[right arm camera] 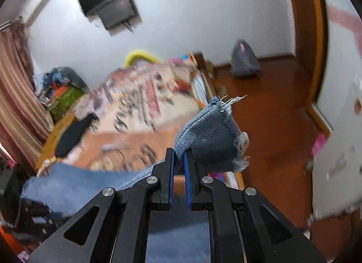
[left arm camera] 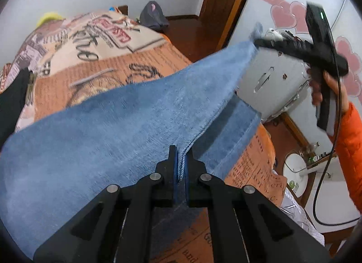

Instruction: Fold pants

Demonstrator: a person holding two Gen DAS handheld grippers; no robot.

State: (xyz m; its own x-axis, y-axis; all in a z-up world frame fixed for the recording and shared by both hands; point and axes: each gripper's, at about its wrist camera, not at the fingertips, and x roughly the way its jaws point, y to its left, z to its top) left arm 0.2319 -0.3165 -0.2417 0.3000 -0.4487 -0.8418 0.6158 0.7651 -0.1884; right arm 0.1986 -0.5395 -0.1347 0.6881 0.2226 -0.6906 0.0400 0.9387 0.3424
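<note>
Blue denim pants [left arm camera: 117, 122] are stretched in the air above a bed [left arm camera: 95, 70] with a printed orange cover. My left gripper [left arm camera: 180, 156] is shut on a seamed edge of the pants. My right gripper [left arm camera: 256, 42] shows in the left wrist view at the upper right, pinching the far end of the leg. In the right wrist view my right gripper [right arm camera: 179, 153] is shut on the frayed leg hem [right arm camera: 212, 136], which folds over its right finger. The rest of the pants [right arm camera: 74, 186] hangs to the lower left.
A grey bag [left arm camera: 153, 16] sits on the wooden floor by the wall. A white cabinet [left arm camera: 271, 82] stands right of the bed, with a white fan base [left arm camera: 294, 170] below it. A wooden door frame [right arm camera: 312, 43] is at right. A black garment [right arm camera: 72, 134] lies on the bed.
</note>
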